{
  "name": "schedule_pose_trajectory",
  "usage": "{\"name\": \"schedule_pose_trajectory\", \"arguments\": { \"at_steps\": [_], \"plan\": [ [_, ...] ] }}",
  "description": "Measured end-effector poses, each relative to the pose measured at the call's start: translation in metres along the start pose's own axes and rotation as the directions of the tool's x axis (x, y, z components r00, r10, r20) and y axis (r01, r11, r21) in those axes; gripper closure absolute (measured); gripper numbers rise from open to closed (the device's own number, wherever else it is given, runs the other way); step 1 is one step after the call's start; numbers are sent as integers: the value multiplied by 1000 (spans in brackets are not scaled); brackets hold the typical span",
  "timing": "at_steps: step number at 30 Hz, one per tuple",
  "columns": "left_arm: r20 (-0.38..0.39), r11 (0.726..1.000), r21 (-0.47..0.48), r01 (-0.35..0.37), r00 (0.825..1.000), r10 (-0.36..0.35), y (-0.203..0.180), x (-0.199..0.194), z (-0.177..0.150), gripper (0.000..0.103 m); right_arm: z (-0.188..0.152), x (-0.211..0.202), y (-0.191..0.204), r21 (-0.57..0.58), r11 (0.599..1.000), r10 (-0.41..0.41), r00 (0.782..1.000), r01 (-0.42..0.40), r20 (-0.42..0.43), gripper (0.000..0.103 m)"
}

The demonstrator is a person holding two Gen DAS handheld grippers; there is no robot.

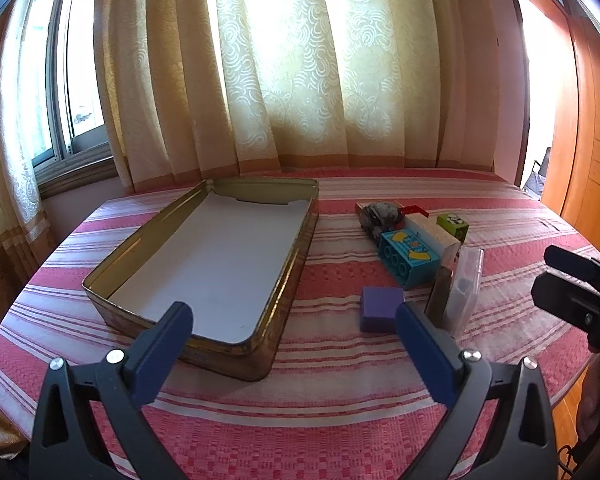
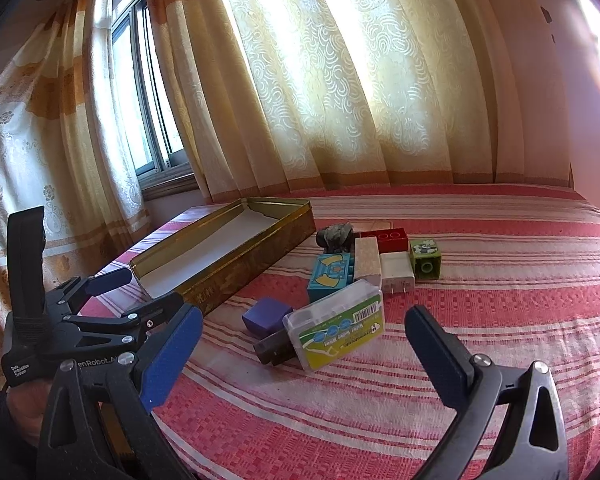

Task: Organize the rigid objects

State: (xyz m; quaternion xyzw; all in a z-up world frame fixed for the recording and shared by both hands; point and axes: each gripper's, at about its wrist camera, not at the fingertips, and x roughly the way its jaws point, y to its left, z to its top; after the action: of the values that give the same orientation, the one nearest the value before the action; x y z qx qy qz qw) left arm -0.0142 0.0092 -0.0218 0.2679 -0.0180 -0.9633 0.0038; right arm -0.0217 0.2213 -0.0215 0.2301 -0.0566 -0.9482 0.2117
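While both grippers are hovering with fingers spread and holding nothing, the left gripper (image 1: 294, 318) is facing the shallow gold rectangular tin (image 1: 100, 280) with its white liner, and the right gripper (image 2: 304, 328) is facing the clutter to the tin's right on the pink striped cloth (image 2: 500, 300). Nearest is sitting a clear plastic case with a green label (image 2: 336, 326), leaning on a dark block; it is probably light, stiff and slick, so gripping across its narrow sides looks safest. Just beside it is lying a small purple block (image 2: 265, 314), looking solid and easy to pinch on flat faces.
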Motion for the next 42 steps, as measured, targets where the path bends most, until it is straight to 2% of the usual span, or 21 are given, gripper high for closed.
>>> {"name": "schedule_pose_trajectory", "arguments": {
  "at_steps": [17, 24, 32, 38, 42],
  "plan": [
    [15, 1000, 8, 13, 1000, -13, -2, 10, -1, 0, -8, 13, -5, -31, 999, -22, 999, 21, -24, 1],
    [34, 1000, 29, 8, 999, -9, -7, 17, 2, 0, -5, 27, -3, -134, 990, -41, 998, 35, -40, 1],
    [36, 998, 59, 6, 999, -9, -15, 25, 1, 0, -3, 53, -13, -143, 990, -17, 992, -1, -124, 1],
    [22, 997, 78, 29, 999, -31, -21, 27, 3, 0, -4, 75, -4, -204, 977, 14, 974, -60, -224, 1],
    [10, 994, 97, 49, 999, -51, -26, 30, 4, 0, -4, 82, -11, -159, 981, 62, 961, -108, -270, 9]
  ]
}}
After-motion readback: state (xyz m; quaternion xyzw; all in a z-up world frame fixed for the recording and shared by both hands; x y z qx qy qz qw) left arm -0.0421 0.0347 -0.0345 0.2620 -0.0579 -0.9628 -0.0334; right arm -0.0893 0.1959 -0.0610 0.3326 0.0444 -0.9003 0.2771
